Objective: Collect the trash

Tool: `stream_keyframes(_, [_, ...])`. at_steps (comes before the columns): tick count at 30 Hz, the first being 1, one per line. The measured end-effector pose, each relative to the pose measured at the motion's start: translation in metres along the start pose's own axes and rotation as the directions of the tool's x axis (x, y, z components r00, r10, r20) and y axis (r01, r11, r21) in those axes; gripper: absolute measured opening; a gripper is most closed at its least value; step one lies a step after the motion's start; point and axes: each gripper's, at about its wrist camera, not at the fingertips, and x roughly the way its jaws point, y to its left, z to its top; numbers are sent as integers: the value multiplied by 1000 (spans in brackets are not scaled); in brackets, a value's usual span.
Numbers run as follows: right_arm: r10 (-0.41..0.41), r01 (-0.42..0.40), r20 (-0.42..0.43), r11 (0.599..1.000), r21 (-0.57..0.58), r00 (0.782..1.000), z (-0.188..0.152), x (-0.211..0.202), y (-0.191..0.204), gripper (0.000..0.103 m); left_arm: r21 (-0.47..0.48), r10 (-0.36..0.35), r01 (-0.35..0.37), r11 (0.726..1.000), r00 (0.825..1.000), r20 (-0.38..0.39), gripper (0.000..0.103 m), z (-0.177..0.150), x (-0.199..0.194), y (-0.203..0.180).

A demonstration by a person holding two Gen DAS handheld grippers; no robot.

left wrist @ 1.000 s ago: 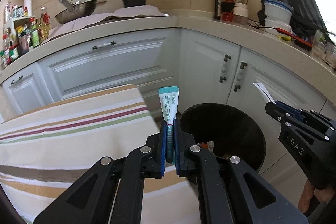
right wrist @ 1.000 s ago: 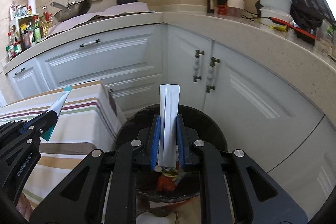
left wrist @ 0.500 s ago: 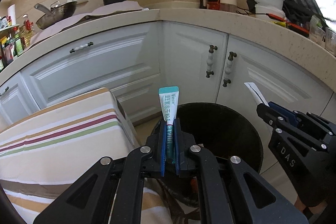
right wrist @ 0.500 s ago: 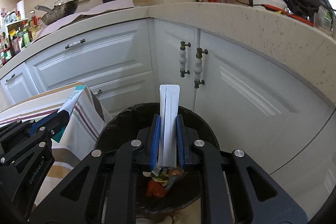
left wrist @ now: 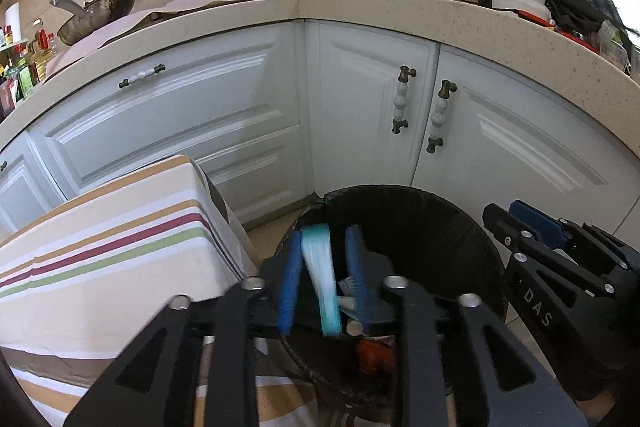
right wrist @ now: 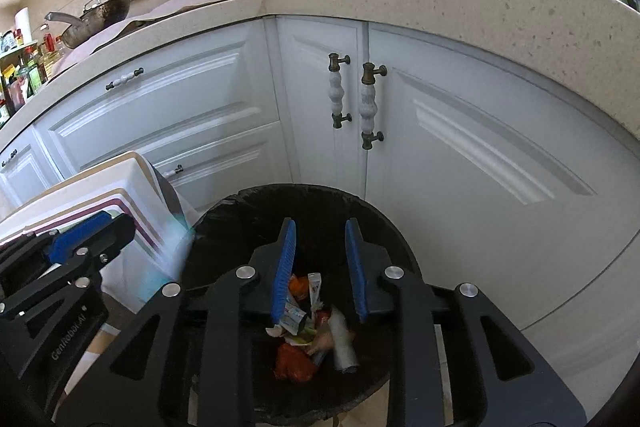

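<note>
A round bin with a black liner [left wrist: 460,227] [right wrist: 384,227] stands on the floor by the corner cabinets. My left gripper [left wrist: 323,263] is open over its left rim; a teal-and-white tube [left wrist: 320,279], blurred, hangs loose and tilted between the blue pads. My right gripper [right wrist: 320,259] is open over the bin with nothing between its pads. A white strip [right wrist: 343,339] lies blurred among wrappers and orange scraps [right wrist: 294,361] inside the bin. The right gripper also shows in the left wrist view [left wrist: 532,227], and the left gripper in the right wrist view [right wrist: 96,231].
A table with a striped cloth [left wrist: 100,259] stands just left of the bin. White cabinet doors with knobbed handles [right wrist: 372,107] stand close behind it. A speckled counter [left wrist: 440,11] above carries a wok, a pot, bottles and bowls.
Both grippers have moved down and forward over the bin and opened. The white strip has dropped from the right gripper into the bin. The tube has come loose in the left gripper.
</note>
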Motion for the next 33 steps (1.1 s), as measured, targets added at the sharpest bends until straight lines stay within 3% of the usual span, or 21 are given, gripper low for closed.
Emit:
stream_keyframes(2, [-4, 4, 2, 1000, -1, 1000, 1, -2, 0, 27, -8, -3, 3, 1000, 1000, 7, 36, 0, -2, 1])
stream_keyframes(4, [-10, 10, 5, 1000, 1, 1000, 1, -6, 0, 34, -12, -4, 4, 1000, 1000, 11, 42, 1, -4, 1])
stream_keyframes(15, [-37, 38, 42, 999, -4, 998, 6, -31, 0, 44, -7, 3, -3, 1000, 998, 68, 64, 5, -26, 2])
stream_keyframes(25, [-55, 55, 76, 998, 4, 996, 2, -70, 1, 52, -24, 13, -10, 1000, 991, 133, 76, 2, -65, 10])
stream_keyframes(33, [-45, 46, 103, 999, -14, 994, -13, -107, 11, 60, -33, 22, -17, 999, 990, 143, 81, -18, -98, 20])
